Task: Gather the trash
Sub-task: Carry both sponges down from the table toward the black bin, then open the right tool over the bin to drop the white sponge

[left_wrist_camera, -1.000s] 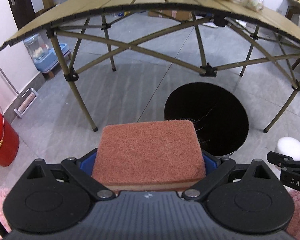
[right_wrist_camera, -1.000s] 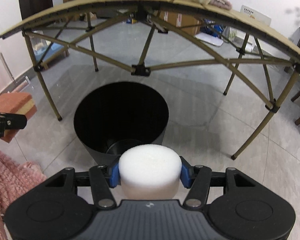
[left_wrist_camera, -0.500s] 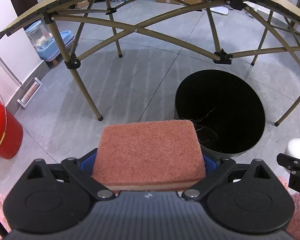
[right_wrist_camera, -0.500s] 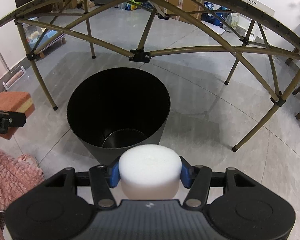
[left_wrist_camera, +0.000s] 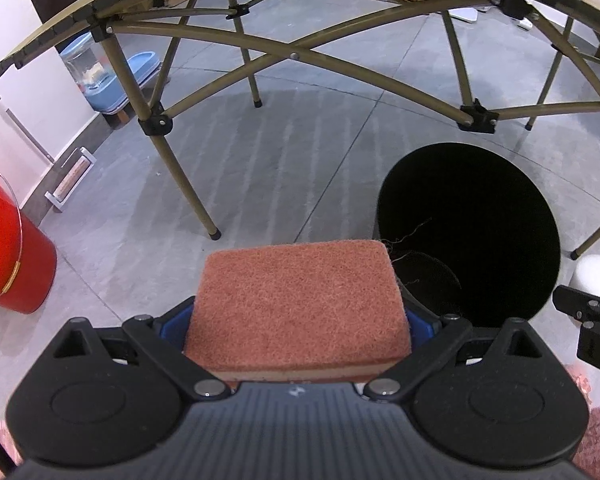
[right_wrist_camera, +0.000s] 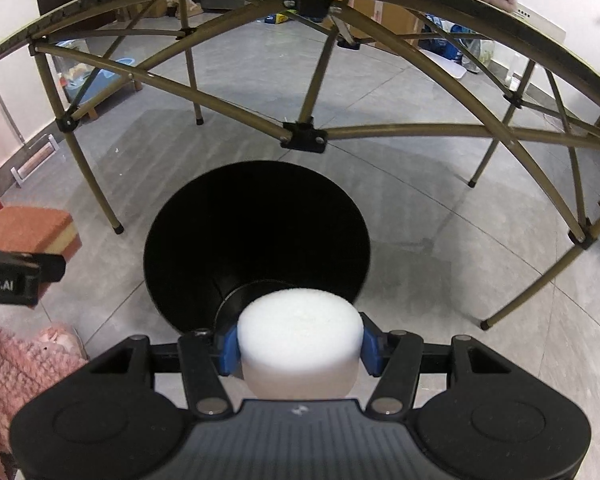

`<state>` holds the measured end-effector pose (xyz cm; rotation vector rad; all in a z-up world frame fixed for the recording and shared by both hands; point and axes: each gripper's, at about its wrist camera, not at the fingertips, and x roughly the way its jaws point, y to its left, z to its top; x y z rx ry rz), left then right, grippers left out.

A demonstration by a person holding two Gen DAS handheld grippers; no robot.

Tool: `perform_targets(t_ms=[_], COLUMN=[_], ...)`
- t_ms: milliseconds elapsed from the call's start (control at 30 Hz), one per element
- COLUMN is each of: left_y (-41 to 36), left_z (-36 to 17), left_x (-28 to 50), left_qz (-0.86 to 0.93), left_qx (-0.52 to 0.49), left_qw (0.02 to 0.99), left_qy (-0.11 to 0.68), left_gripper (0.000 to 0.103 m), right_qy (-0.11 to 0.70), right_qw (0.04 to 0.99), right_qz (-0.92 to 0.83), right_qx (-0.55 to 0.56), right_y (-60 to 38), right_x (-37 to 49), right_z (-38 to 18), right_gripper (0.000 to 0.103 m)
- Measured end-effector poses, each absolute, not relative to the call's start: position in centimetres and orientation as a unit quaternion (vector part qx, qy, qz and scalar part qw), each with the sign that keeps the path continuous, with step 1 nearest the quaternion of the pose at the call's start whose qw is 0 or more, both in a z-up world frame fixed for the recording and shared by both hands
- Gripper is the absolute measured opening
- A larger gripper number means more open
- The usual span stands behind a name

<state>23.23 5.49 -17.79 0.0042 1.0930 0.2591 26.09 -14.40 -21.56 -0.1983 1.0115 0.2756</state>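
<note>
The right gripper [right_wrist_camera: 298, 350] clamps a white foam puck [right_wrist_camera: 298, 340], round and smooth, just at the near rim of the black bin [right_wrist_camera: 256, 236]. The left gripper [left_wrist_camera: 298, 320] grips a rough reddish scouring sponge [left_wrist_camera: 296, 300], rectangular, beside the bin's left side. Better to bring each one fully over the opening before letting go.

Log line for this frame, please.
left gripper: shut on scrub sponge | right gripper: shut on white foam puck | black bin: open, below | release: not yet
</note>
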Motion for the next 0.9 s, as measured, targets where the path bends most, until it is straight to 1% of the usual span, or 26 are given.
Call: perform_targets(t_ms=[400,900], left_y=[7.5,9.4], left_z=[-18.0,-17.9], left_x=[25.3,27.8], left_qz=[0.151,0.176], left_qx=[-0.004,-0.006], left_qw=[0.842,0.843], left_qy=[0.518,0.509], left_gripper=[0.099,0.099], right_qy=[0.484,0.515], right_qw=[0.857,0.844], right_qz=[0.148,0.134], right_qx=[-0.098,-0.066], right_y=[-11.0,-9.0], right_x=[30.3,34.9], right_z=[-22.0,-24.3], right_gripper=[0.056,0.056])
